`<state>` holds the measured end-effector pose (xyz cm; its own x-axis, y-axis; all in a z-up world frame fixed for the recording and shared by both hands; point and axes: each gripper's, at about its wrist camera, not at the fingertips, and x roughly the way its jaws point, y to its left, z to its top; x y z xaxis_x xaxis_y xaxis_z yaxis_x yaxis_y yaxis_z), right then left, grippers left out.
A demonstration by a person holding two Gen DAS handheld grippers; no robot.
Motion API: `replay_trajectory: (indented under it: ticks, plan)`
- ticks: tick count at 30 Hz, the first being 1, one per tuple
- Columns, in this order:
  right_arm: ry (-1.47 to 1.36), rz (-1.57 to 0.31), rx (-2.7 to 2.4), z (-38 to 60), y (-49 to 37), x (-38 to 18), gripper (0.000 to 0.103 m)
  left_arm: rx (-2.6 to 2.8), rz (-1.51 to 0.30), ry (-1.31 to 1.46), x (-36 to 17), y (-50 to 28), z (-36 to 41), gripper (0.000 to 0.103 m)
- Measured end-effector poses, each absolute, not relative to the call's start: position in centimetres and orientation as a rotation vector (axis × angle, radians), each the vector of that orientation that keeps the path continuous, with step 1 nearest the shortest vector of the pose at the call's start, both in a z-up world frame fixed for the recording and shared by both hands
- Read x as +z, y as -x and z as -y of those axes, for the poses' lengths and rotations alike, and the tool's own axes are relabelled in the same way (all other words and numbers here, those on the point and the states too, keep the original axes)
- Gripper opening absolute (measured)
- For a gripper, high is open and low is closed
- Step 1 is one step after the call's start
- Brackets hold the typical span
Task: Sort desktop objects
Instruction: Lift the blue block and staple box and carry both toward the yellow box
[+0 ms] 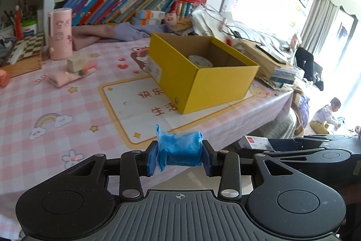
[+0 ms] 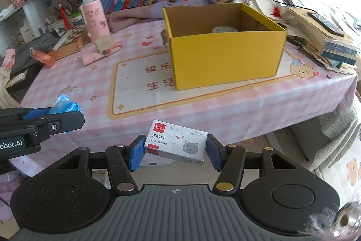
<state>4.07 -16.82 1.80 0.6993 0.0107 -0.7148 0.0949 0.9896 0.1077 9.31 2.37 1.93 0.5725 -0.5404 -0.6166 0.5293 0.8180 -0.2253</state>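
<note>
My left gripper [image 1: 180, 156] is shut on a blue plastic roll [image 1: 179, 149], held in the air over the table's near edge. My right gripper [image 2: 174, 150] is shut on a white staple box with a cat drawing [image 2: 177, 145], held tilted just off the table's front edge. An open yellow cardboard box [image 1: 203, 80] [image 2: 225, 58] stands on the table ahead of both grippers, with a roll of tape [image 1: 200, 60] [image 2: 224, 29] lying inside it. In the right wrist view the left gripper and its blue roll [image 2: 65, 106] show at the left.
The table has a pink checked cloth [image 1: 67, 105]. A pink cylinder [image 1: 60, 34], a small block on pink cloth [image 1: 76, 69] and a purple garment [image 1: 117, 34] lie behind. Bookshelves [image 1: 124, 6] line the back; stacked books and papers [image 2: 322, 37] crowd the right. A person [image 1: 327, 115] sits on the floor.
</note>
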Motion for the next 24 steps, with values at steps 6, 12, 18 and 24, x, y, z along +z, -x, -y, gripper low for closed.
replay_trajectory:
  ticks: [6,12,18,24]
  plan:
    - [-0.157,-0.800,-0.083,18.3,-3.7,1.8,0.054,-0.660,-0.734,0.003,1.9,-9.6,-1.0,0.038]
    - [-0.164,-0.799,-0.107,19.4,-3.6,1.9,0.054,-0.687,-0.734,-0.012,1.8,-9.7,0.4,0.038]
    - [-0.173,-0.800,-0.124,20.5,-3.7,1.7,0.054,-0.702,-0.735,-0.023,1.8,-10.1,1.6,0.038]
    - [-0.182,-0.792,-0.135,21.8,-4.3,1.8,0.054,-0.709,-0.732,-0.029,1.9,-10.8,2.8,0.038]
